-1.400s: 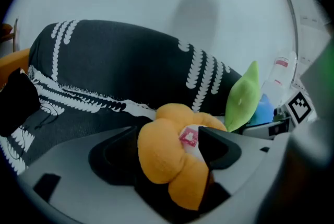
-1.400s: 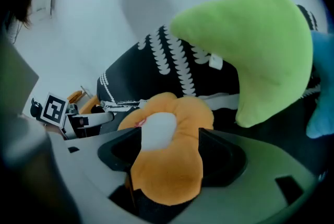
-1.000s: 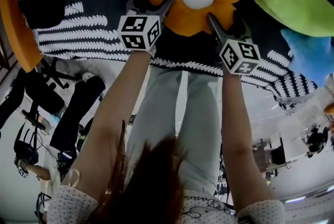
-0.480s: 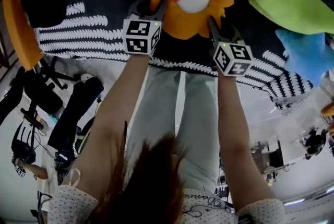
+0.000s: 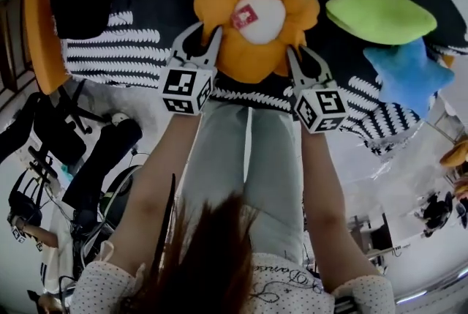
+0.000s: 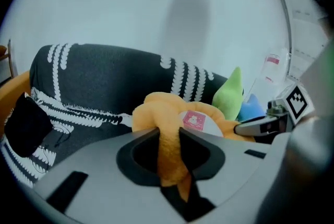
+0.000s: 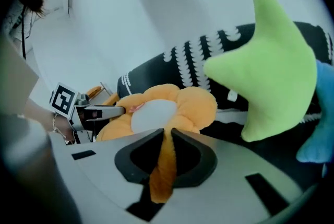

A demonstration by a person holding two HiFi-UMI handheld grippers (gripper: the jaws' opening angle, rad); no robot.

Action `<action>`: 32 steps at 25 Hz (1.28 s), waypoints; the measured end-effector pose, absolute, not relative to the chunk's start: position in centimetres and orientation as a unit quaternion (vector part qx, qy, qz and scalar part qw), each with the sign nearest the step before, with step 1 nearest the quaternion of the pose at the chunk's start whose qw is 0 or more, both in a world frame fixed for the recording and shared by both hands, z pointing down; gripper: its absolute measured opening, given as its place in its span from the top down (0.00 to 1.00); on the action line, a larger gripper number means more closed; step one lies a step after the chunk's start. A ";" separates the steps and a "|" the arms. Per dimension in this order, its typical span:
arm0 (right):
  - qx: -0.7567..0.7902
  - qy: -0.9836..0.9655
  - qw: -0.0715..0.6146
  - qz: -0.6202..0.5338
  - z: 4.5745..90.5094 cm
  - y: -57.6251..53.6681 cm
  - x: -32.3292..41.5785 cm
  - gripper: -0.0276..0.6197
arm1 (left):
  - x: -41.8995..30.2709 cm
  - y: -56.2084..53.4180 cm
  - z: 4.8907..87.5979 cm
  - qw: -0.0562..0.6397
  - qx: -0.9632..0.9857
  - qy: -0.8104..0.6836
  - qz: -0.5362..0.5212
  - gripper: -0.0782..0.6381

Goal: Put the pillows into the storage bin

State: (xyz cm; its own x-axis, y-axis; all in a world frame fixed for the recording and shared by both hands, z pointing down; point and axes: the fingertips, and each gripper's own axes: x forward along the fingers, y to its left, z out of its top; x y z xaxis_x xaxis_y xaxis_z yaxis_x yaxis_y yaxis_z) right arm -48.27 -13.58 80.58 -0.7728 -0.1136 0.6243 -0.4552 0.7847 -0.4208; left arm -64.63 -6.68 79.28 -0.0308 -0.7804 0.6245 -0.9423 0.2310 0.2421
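Observation:
An orange flower pillow (image 5: 241,49) with a white centre and a red tag hangs over the black-and-white patterned sofa (image 5: 110,42). My left gripper (image 5: 208,36) is shut on its lower left petal (image 6: 167,155); my right gripper (image 5: 292,55) is shut on its lower right petal (image 7: 163,165). Both pairs of jaws have just been closing, with plush squeezed between them. In the left gripper view the right gripper (image 6: 261,125) shows beyond the pillow (image 6: 162,113). In the right gripper view the left gripper (image 7: 99,112) shows beside the pillow (image 7: 177,105).
A green leaf pillow (image 5: 380,12) and a blue star pillow (image 5: 406,75) lie on the sofa to the right. A black cushion (image 5: 77,5) and an orange curved edge (image 5: 36,34) are at the left. Black office chairs (image 5: 66,137) stand on the floor below.
Both grippers have gone from open around the flower pillow's lower petals to shut on them. The pillow has come up off the sofa with them.

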 end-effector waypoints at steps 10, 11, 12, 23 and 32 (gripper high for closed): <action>0.117 -0.964 0.203 0.127 57.8 -17.9 -49.8 0.90 | -65.3 -8.3 60.4 0.271 0.612 -0.743 0.024 0.70; 0.113 -0.968 0.195 0.109 55.8 -18.5 -50.2 0.90 | -65.5 -8.7 58.7 0.261 0.612 -0.747 0.017 0.69; 0.111 -0.972 0.189 0.089 53.8 -19.1 -50.6 0.90 | -65.7 -9.0 57.2 0.253 0.612 -0.750 0.012 0.68; 0.086 -0.984 0.122 -0.097 37.0 -21.4 -50.2 0.91 | -63.1 -10.5 46.9 0.225 0.624 -0.747 -0.032 0.59; 0.107 -0.982 0.118 -0.101 33.0 -21.5 -46.3 0.91 | -59.1 -9.1 42.1 0.195 0.650 -0.734 -0.028 0.57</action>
State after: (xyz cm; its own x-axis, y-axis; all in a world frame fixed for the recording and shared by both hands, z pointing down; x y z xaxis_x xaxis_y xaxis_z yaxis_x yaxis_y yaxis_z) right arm -46.28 -21.53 33.03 -0.9492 -0.2348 0.2093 -0.1871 0.9564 0.2245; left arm -59.10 -9.13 42.08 -0.0778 -0.9652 0.2498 -0.9432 0.1524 0.2951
